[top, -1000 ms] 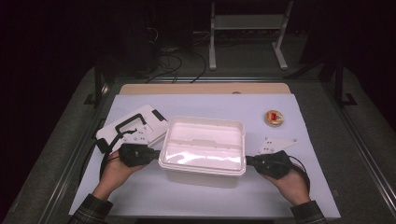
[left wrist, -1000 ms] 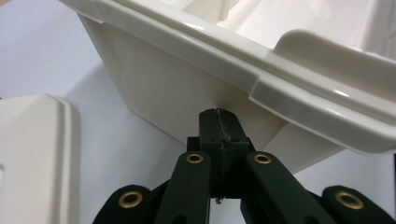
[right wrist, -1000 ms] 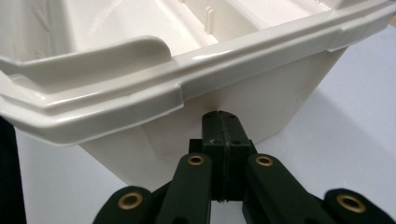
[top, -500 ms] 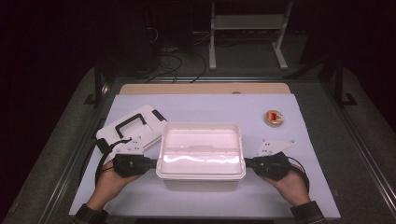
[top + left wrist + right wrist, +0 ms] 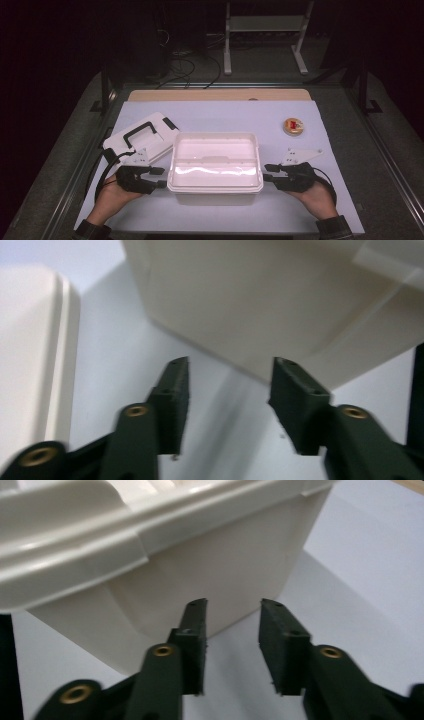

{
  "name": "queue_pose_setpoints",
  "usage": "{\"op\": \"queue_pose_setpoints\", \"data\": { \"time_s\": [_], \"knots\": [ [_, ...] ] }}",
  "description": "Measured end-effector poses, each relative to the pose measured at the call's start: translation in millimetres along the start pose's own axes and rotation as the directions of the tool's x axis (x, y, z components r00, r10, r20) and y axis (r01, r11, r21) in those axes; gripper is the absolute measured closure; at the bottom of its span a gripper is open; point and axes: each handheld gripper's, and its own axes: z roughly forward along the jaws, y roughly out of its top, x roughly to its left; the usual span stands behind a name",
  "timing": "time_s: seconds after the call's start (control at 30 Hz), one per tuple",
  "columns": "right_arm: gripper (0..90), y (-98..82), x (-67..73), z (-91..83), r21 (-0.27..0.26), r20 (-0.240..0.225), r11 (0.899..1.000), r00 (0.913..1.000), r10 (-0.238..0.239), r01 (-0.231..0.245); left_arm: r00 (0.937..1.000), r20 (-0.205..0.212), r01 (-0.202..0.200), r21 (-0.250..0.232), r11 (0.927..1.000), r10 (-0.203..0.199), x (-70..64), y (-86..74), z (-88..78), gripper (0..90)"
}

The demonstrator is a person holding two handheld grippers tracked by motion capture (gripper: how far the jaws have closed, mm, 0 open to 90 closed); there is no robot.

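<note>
Left gripper (image 5: 159,177) stands open just beside the white tub (image 5: 215,162), its jaws having just parted, nothing between them; the tub sits mid-surface (image 5: 225,117), likely light, stiff, slick-walled, best gripped under its rim; right gripper (image 5: 269,171) likewise just opened, empty.

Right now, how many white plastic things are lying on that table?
2: a white tub in the middle between the two grippers, and its lid with a black handle, lying flat just to the tub's left. Nothing seems hidden.
</note>
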Motion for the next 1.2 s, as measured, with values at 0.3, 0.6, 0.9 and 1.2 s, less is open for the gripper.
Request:
{"op": "queue_pose_setpoints", "data": {
  "time_s": [0.3, 0.6, 0.9, 1.2],
  "knots": [
    [44.6, -4.7, -6.2, -6.9, 0.008, 0.055, 1.000, 0.9984, 0.014, -0.015, 0.9951, -0.099, 0.009, 0.033, 0.9994, -0.005, 1.7, -29.6, 4.4, 24.2],
    [44.6, 9.0, -13.2, -26.3, -0.015, 0.077, 1.000, 0.9970, 0.002, -0.001, 0.9934, -0.112, 0.025, 0.014, 0.9996, -0.023, 1.2, -50.8, 15.6, 12.4],
    [42.3, 37.2, -17.5, -37.6, -0.040, 0.046, 0.999, 0.9985, -0.029, 0.030, 0.9937, -0.110, 0.020, -0.028, 0.9994, -0.023, 0.6, -56.6, 16.5, 8.6],
    [42.1, 68.8, -14.5, -27.6, -0.034, -0.041, 0.996, 0.9958, -0.083, 0.081, 0.9939, -0.108, 0.021, -0.027, 0.9994, -0.024, 0.7, -56.6, 16.5, 8.4]
  ]
}}
